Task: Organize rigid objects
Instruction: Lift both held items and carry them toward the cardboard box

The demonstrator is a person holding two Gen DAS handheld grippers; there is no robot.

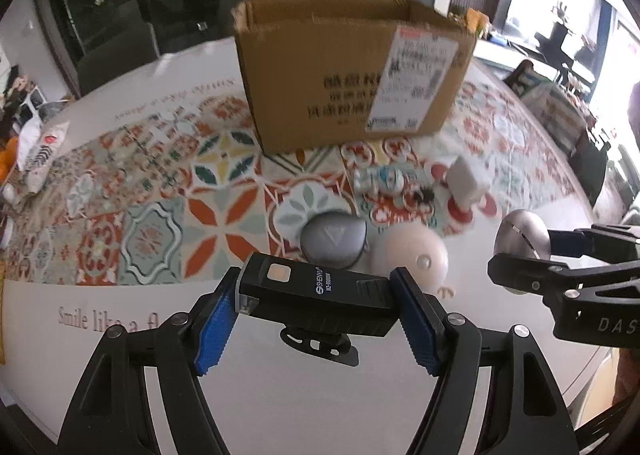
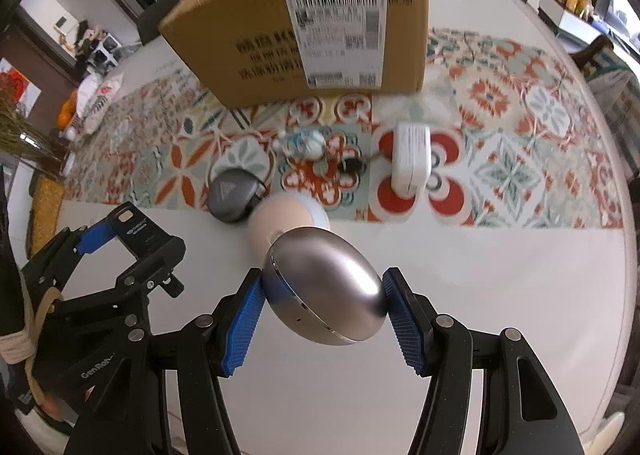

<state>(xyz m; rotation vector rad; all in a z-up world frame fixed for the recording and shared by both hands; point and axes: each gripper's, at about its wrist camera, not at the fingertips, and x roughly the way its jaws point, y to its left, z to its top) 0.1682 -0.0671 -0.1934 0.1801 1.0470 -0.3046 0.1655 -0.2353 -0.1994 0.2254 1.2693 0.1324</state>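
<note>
Your left claw (image 1: 318, 305) grips the black bike light (image 1: 316, 295), your right claw (image 2: 322, 309) grips the silver egg-shaped case (image 2: 324, 291), both lifted off the worktop (image 2: 480, 275). Neither is in the cardboard box (image 1: 352, 71); grey pouch (image 1: 334, 239), cream egg (image 1: 408, 259), white adapter (image 2: 412, 157) remain.

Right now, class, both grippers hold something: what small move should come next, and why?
Probably carry both toward the open cardboard box: the left gripper clamps the black bike light, the right gripper the silver oval case, both clear of the table.
</note>
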